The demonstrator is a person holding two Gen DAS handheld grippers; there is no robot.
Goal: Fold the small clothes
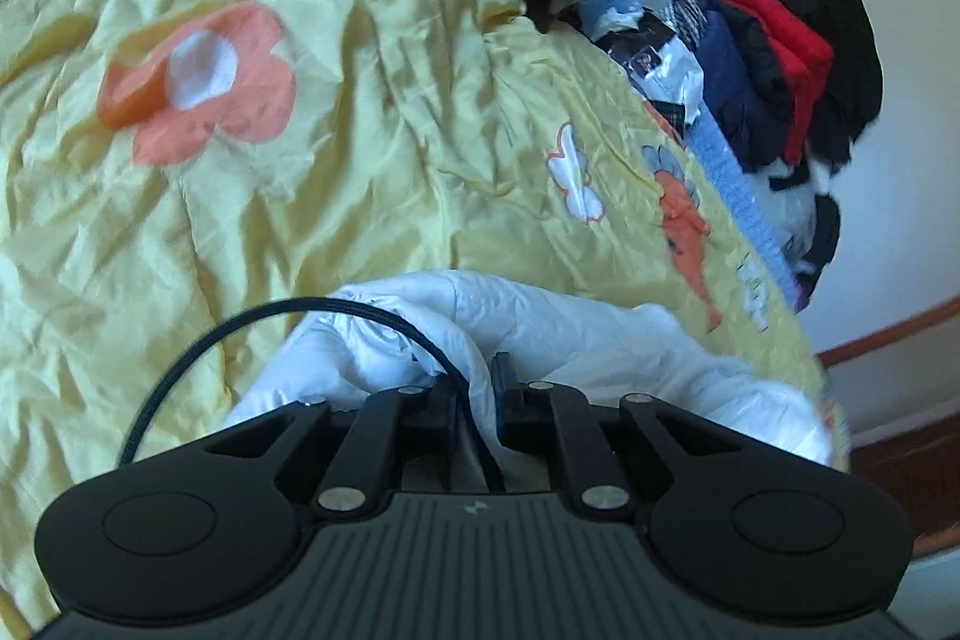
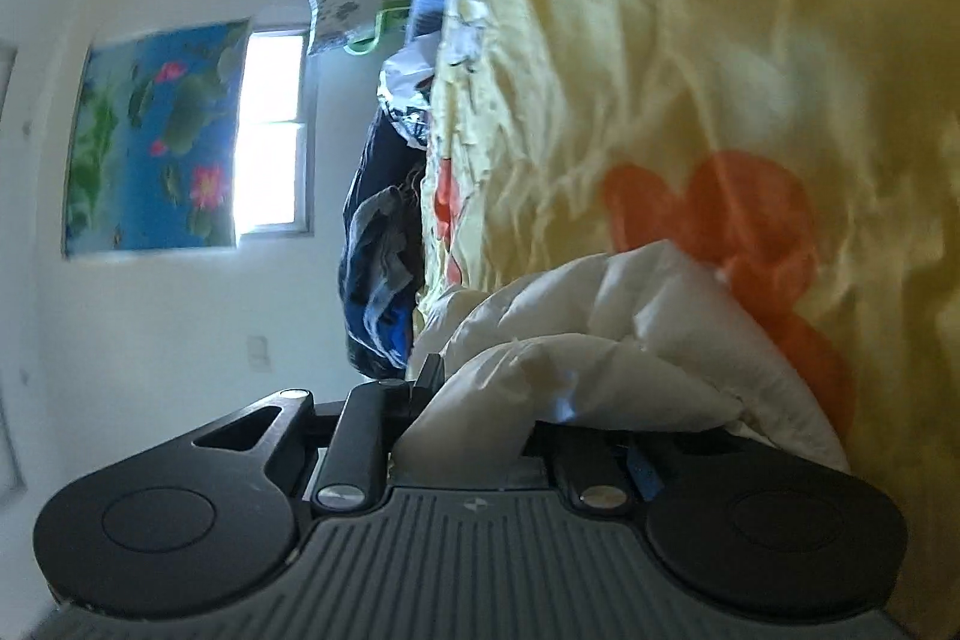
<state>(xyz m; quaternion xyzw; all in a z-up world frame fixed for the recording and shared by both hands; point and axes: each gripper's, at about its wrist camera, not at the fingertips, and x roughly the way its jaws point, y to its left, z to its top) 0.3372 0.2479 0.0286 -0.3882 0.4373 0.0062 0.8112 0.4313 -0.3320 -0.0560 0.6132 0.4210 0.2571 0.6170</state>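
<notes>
Right hand-held gripper (image 2: 480, 400) half-buried in white garment (image 2: 630, 340)

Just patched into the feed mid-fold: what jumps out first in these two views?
The white garment dominates, bunched low in both views, pinched in the left tool and in the right tool. Under it lies a rumpled yellow bedspread with a big orange flower. Stacks of dark, blue and red clothes sit along the bedspread's far edge by the wall.
</notes>
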